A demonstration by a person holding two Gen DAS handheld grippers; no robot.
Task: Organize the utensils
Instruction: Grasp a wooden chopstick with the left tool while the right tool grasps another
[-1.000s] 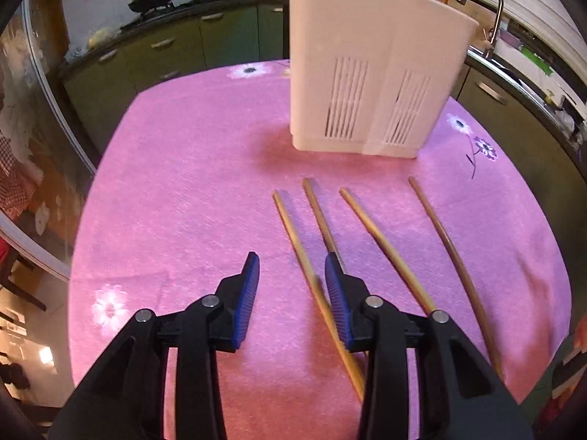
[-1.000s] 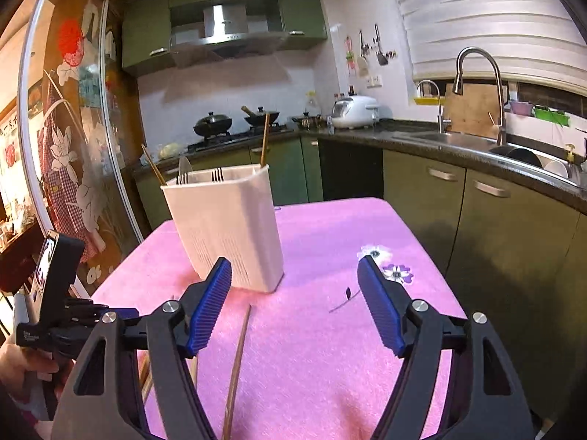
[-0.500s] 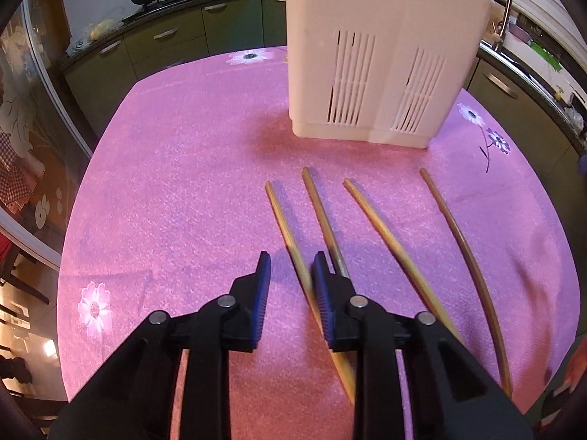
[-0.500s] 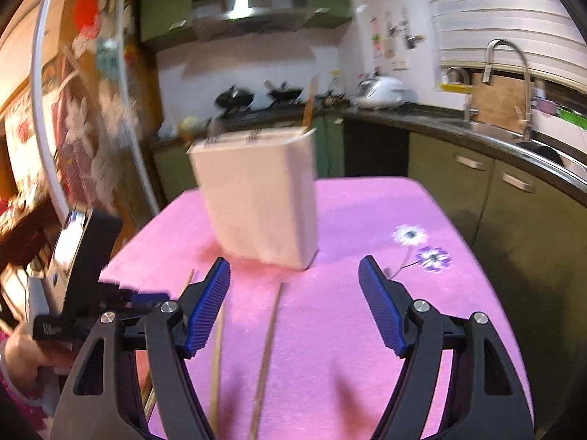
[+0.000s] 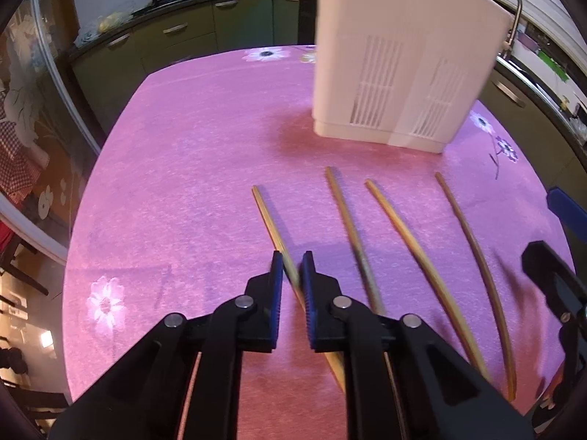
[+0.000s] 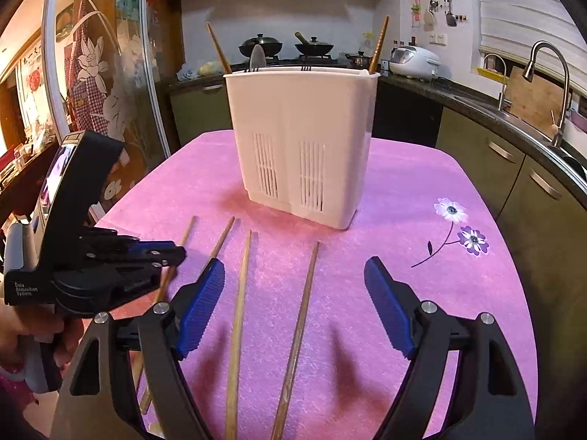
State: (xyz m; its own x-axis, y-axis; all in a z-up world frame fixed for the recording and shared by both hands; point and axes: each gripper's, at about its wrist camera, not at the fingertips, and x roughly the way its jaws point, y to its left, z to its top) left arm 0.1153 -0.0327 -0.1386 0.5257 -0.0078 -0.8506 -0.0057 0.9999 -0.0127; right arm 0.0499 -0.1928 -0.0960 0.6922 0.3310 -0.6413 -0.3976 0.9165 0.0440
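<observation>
Several wooden chopsticks lie side by side on the pink tablecloth (image 5: 190,168). My left gripper (image 5: 292,267) is shut on the leftmost chopstick (image 5: 269,220), which still rests on the cloth; it also shows in the right wrist view (image 6: 176,253). My right gripper (image 6: 293,278) is open and empty, hovering above the two right chopsticks (image 6: 242,293) (image 6: 302,300). The white utensil holder (image 6: 301,139) stands upright behind the chopsticks, with two chopsticks, a spoon and forks in it. It also shows in the left wrist view (image 5: 400,55).
The table edge drops off at left and right. Kitchen counters with a sink tap (image 6: 550,84) run along the right, and a stove with pans (image 6: 286,46) stands at the back. A glass partition (image 6: 110,73) is at the left.
My left gripper has closed onto the leftmost chopstick. My right gripper has swung down and left over the chopsticks, staying open.
</observation>
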